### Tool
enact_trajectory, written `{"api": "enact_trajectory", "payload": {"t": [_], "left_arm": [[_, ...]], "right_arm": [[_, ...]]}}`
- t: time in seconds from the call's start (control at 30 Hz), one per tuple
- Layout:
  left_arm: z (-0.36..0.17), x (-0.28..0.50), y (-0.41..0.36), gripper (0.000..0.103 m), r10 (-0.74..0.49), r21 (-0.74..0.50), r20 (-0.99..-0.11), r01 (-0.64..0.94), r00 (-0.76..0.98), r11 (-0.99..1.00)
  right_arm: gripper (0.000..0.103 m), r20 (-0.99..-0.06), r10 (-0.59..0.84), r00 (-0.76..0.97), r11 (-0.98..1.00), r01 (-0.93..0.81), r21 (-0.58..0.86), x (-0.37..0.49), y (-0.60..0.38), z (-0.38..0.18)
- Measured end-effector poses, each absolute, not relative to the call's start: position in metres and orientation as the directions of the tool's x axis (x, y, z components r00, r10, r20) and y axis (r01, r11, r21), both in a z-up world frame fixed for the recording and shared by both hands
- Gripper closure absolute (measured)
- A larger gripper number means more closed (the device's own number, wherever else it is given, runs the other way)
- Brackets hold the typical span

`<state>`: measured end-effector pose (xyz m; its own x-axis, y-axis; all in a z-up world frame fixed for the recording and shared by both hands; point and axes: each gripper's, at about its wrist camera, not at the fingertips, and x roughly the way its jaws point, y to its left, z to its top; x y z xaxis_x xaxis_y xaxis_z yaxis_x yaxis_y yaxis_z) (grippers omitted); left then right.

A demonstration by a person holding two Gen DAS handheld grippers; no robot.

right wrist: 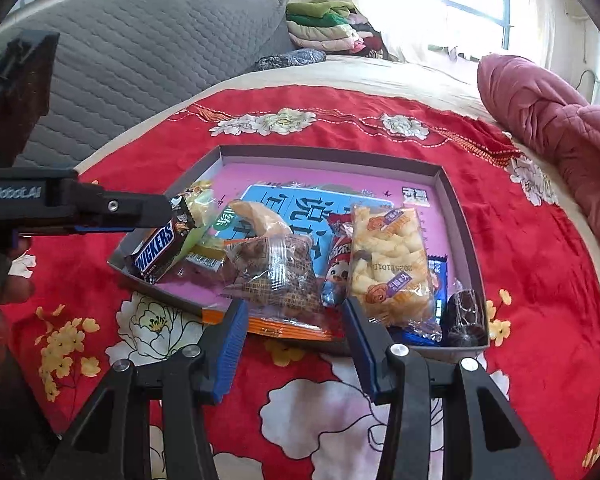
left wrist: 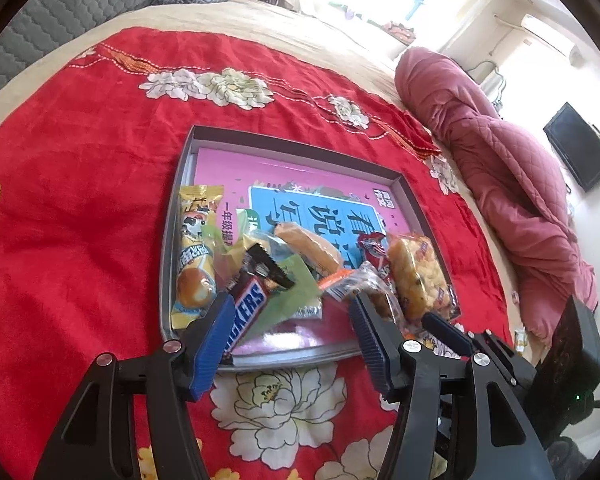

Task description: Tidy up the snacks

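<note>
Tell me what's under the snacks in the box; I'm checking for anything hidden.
Under the snacks, the box holds a pink and blue book lying flat with printed Chinese characters. Its near part is covered by wrappers, so anything beneath those cannot be seen.

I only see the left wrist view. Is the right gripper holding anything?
Observer: No. The right gripper is open, its fingers either side of a brown biscuit packet.
Operator: Anything under the rice cracker bag?
Observer: Yes, a blue packet pokes out from under the rice cracker bag.
Operator: And the tray corner beyond it?
Observer: A dark wrapped sweet sits in the near right corner of the tray.
</note>
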<state>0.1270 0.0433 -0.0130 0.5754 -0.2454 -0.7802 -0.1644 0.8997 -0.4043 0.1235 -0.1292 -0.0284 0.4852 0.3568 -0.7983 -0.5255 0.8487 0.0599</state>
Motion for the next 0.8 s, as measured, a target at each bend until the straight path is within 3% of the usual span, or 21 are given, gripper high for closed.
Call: {"api": "enact_trajectory", "payload": {"t": [0.3,0.43,0.57,0.63,0.8], "left_arm": [[0.004,0.111,0.036,0.033,-0.232,-0.384,-0.778,-0.149,0.583,0.911],[0.011,0.102,0.033,0.028,-0.22,-0.367,-0.785,-0.15,0.579,0.918],[0.017,0.091,0.024,0.028,-0.201,-0.341,-0.792,-0.145,0.576,0.929],[0.019,0.085,0.02,0.028,-0.192,-0.329,-0.796,-0.144,0.575,0.933],[0.02,0.064,0.008,0.027,-0.177,-0.318,-0.799,-0.154,0.575,0.935]], "right_arm": [[0.054,-0.753,0.419,0.507,0.853,-0.504,0.135,0.118,-0.145,-0.001],[0.042,-0.737,0.417,0.533,0.861,-0.491,0.133,0.107,-0.157,0.016],[0.036,-0.732,0.396,0.554,0.872,-0.477,0.111,0.095,-0.164,0.027],[0.027,-0.737,0.381,0.558,0.883,-0.456,0.111,0.092,-0.167,0.029],[0.021,-0.749,0.353,0.561,0.896,-0.433,0.099,0.077,-0.174,0.031]]}}
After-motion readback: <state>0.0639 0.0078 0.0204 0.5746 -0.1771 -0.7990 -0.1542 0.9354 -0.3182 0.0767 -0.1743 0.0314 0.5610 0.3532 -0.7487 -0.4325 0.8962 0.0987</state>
